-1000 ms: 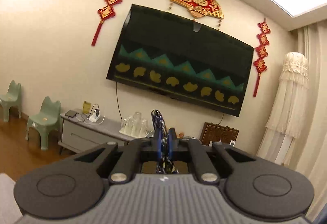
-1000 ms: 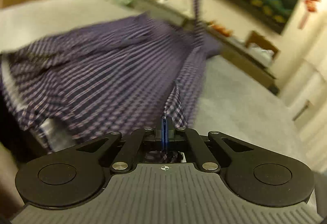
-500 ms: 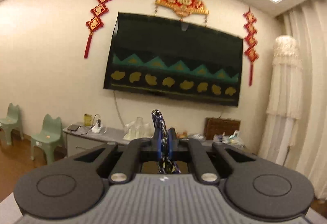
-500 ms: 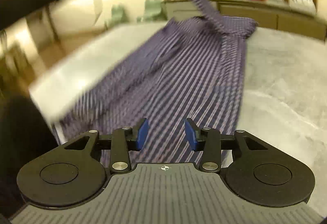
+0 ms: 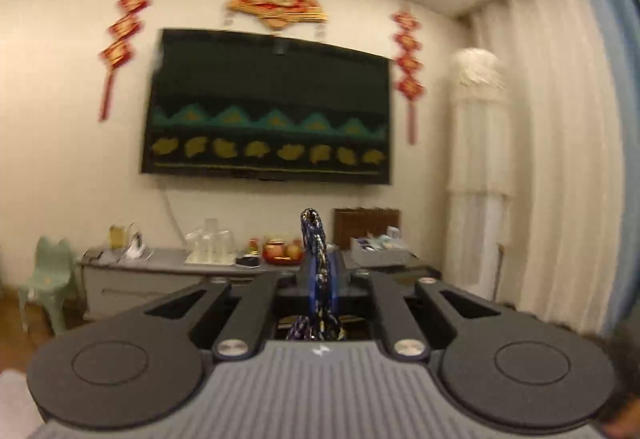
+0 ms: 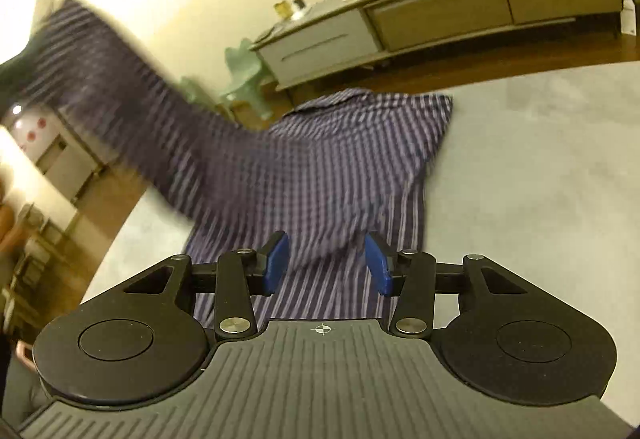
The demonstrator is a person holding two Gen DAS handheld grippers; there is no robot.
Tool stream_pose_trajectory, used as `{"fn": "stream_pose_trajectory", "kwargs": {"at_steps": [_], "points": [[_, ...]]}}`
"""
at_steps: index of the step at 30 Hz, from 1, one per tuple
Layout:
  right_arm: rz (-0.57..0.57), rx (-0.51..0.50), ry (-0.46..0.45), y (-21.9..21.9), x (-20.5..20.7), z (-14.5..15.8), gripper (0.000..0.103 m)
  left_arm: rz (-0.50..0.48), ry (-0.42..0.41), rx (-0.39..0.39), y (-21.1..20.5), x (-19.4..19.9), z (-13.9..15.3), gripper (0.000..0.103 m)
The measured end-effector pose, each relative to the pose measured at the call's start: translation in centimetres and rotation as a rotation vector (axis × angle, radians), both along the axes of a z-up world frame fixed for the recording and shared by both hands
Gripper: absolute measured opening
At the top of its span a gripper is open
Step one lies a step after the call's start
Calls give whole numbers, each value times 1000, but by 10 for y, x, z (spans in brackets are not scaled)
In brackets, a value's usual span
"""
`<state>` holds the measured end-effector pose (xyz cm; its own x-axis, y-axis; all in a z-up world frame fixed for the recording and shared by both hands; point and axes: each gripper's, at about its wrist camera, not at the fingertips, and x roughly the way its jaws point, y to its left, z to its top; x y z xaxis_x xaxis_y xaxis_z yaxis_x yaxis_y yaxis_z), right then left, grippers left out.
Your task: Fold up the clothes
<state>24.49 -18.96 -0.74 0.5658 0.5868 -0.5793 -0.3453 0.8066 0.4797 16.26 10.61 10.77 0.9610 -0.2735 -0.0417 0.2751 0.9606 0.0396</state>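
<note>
A purple checked shirt (image 6: 340, 159) lies spread on the grey surface (image 6: 540, 179) in the right wrist view. One sleeve (image 6: 120, 91) rises up and to the left, blurred. My right gripper (image 6: 326, 263) hovers over the shirt's lower part; its jaws are opening and the blue pads (image 6: 278, 257) press on nothing. In the left wrist view my left gripper (image 5: 319, 267) is shut on a fold of the shirt's fabric (image 5: 314, 235), which sticks up between the pads and hangs below them, held up in the air facing the wall.
A low grey cabinet (image 6: 460, 11) with glasses, a fruit bowl and a box stands along the wall under a big screen (image 5: 268, 107). Small green chairs (image 6: 248, 71) stand beside it. Curtains (image 5: 560, 159) hang at the right. Wooden floor borders the grey surface.
My right gripper let go of the shirt's edge, opened and swung away over the shirt. My left gripper, still holding fabric, sank and swung right, levelling the room view.
</note>
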Motion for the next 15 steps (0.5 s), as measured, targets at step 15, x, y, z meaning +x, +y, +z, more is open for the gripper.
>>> {"fn": "stream_pose_trajectory", "kwargs": {"at_steps": [15], "points": [[-120, 395, 325, -20, 139, -107, 53, -667, 61, 492, -114, -143, -138, 7]]}}
